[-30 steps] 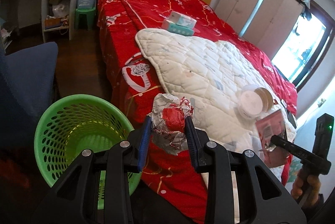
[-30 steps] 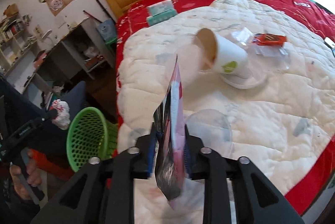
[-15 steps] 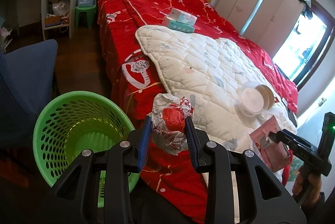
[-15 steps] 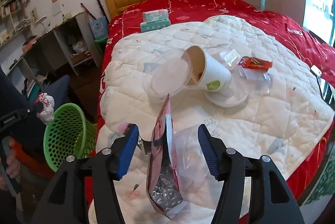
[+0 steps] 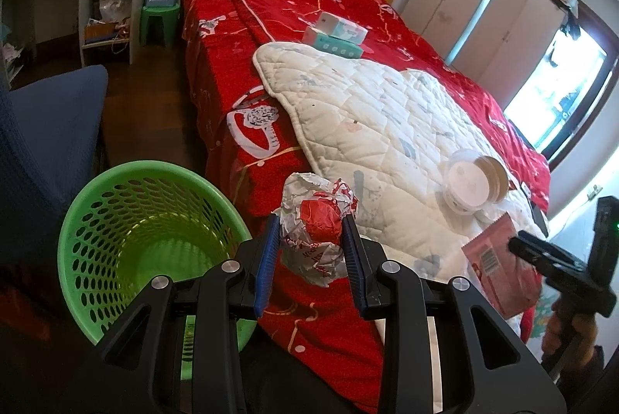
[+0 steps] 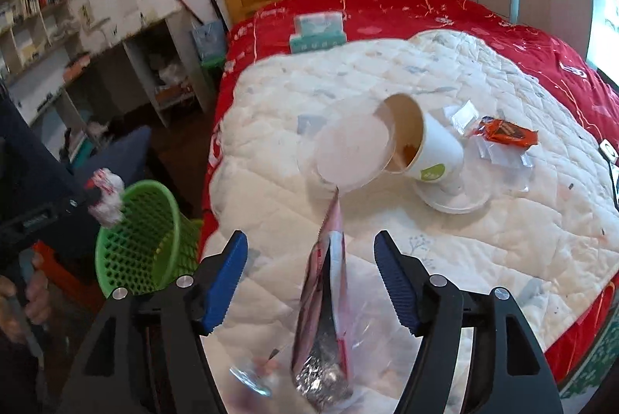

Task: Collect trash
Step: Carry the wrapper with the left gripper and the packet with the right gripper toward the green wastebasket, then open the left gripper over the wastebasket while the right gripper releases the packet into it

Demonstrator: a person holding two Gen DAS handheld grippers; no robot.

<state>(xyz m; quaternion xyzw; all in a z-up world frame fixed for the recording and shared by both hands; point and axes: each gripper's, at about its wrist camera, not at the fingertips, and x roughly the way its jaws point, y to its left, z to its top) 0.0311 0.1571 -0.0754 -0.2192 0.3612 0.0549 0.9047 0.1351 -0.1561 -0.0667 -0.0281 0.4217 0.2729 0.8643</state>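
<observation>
My left gripper (image 5: 309, 220) is shut on a crumpled white and red wrapper (image 5: 315, 240), held just right of a green plastic basket (image 5: 96, 205) on the floor beside the bed. My right gripper (image 6: 311, 259) hangs over the white quilt (image 6: 503, 240), and its jaws are opening. A pink foil pouch (image 6: 329, 298) stands on edge between the blue pads (image 6: 228, 274), touched by neither. From the right wrist view the basket (image 6: 143, 247) sits at the left, with the wrapper (image 6: 108, 199) above its rim.
A tipped paper cup (image 6: 433, 147) on a white lid, a clear plastic lid (image 6: 352, 154), an orange wrapper (image 6: 503, 133) and clear packets lie on the quilt. Tissue boxes (image 5: 340, 35) sit nearer the headboard. A blue chair (image 5: 46, 127) stands left of the basket.
My right gripper's jaws have spread wide and let go of the pink pouch, which now sits lower and loose between them. The left gripper and its wrapper have stayed put.
</observation>
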